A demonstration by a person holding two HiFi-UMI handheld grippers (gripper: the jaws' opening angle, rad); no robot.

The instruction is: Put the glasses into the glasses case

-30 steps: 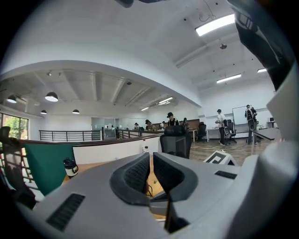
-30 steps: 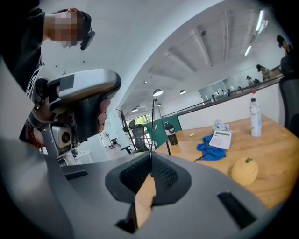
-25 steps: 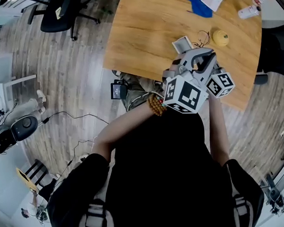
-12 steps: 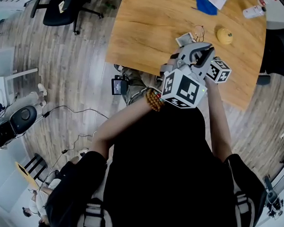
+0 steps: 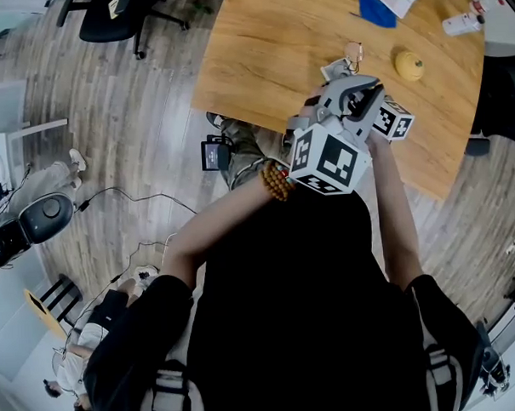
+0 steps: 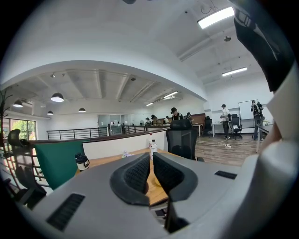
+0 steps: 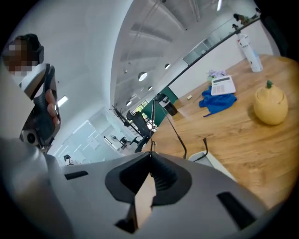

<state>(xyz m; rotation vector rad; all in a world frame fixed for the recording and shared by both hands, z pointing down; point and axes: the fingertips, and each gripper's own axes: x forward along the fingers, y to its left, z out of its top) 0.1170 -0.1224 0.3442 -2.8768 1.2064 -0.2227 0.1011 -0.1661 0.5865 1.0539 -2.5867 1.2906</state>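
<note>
My right gripper [image 7: 150, 156] is shut on the thin wire frame of the glasses [image 7: 180, 141]. Their lens and dark temples hang out in front of the jaws, just above the pale grey glasses case [image 7: 212, 163] on the wooden table [image 5: 268, 47]. In the head view the case [image 5: 335, 70] lies near the table's near edge, with the glasses [image 5: 353, 51] over it. Both marker cubes sit close together behind the case. My left gripper [image 6: 152, 170] is beside the right one, its jaws a little apart with nothing between them.
A yellow lemon-shaped object [image 7: 271, 106] sits right of the case. Further back lie a blue cloth [image 7: 217, 101], a white booklet [image 7: 222, 85] and a white bottle [image 7: 250, 51]. A black office chair [image 6: 181, 140] stands past the table's edge.
My right gripper has sunk and rolled, carrying the glasses down towards the case. Both grippers sit slightly further over the table. The left gripper has barely moved.
</note>
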